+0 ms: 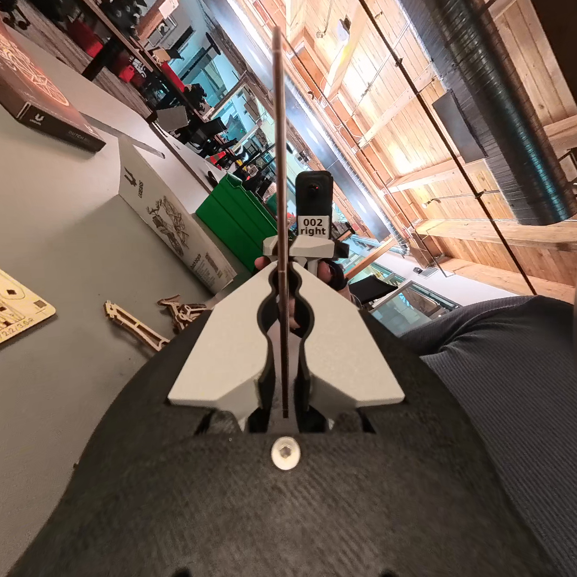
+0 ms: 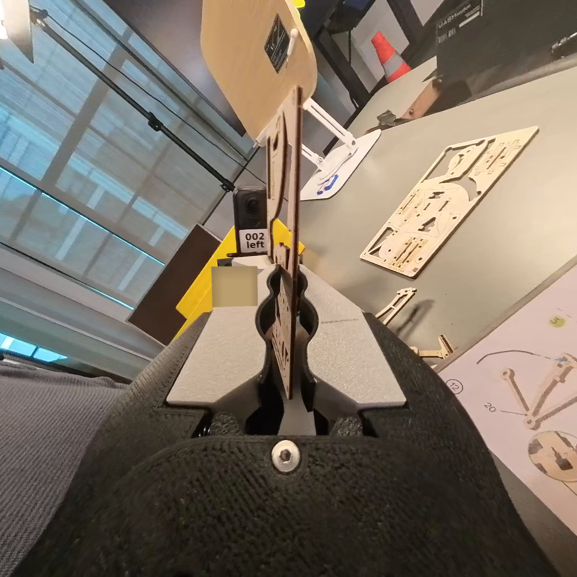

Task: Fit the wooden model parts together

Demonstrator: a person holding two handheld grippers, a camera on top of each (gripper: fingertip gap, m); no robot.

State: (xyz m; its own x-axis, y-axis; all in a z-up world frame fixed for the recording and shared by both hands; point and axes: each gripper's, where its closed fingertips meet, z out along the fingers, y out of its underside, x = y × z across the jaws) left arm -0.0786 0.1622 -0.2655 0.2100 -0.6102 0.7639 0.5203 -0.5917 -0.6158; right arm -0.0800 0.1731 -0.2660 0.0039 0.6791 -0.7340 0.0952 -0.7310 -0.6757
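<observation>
Gripping thin laser-cut wooden sheet edge-on | left gripper clamped on it | right gripper likewise

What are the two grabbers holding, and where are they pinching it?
Both hold one thin wooden sheet edge-on. The left gripper and the right gripper each clamp an opposite end of it between their jaws.

Open-plan workshop or maker lab with an industrial shell: exposed timber ceiling and a spiral duct above the grey worktable. Beyond the table, shelving, a green bin, glazed partitions. A traffic cone stands past its far edge.
</observation>
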